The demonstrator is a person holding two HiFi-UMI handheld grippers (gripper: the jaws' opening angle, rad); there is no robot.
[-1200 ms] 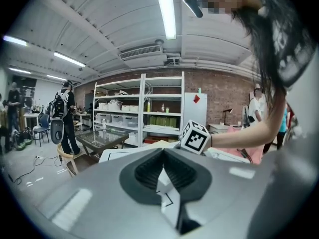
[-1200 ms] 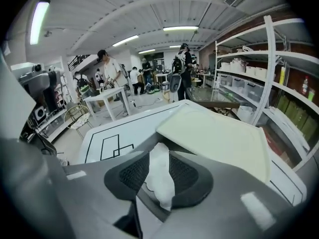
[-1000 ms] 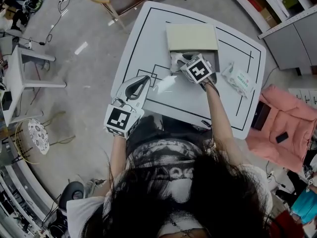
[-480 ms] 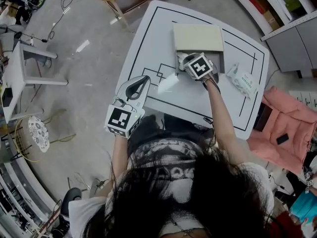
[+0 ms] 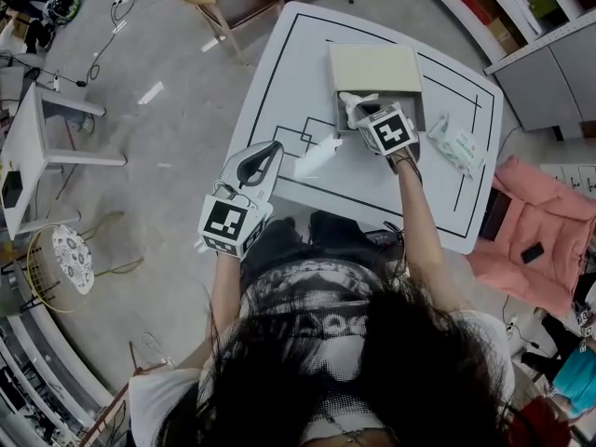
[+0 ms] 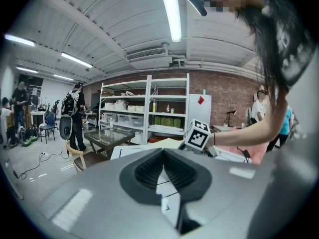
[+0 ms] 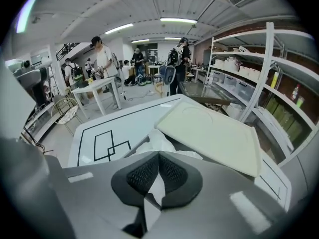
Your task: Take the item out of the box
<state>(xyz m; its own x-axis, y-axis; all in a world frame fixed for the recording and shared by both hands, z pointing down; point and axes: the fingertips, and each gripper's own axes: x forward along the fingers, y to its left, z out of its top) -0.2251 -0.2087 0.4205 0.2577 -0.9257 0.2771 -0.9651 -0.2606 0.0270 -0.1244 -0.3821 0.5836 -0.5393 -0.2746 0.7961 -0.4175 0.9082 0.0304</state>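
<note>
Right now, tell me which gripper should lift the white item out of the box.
Right. The right gripper has just been closing its jaws on the white item in the open box. The left gripper hangs shut and empty at the table's near edge, away from the box.

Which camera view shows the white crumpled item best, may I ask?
The right gripper view: the white item lies close up, pinched in the right tool, whose jaws have just been closing. The head view shows it small; the left gripper view, nothing clear.
</note>
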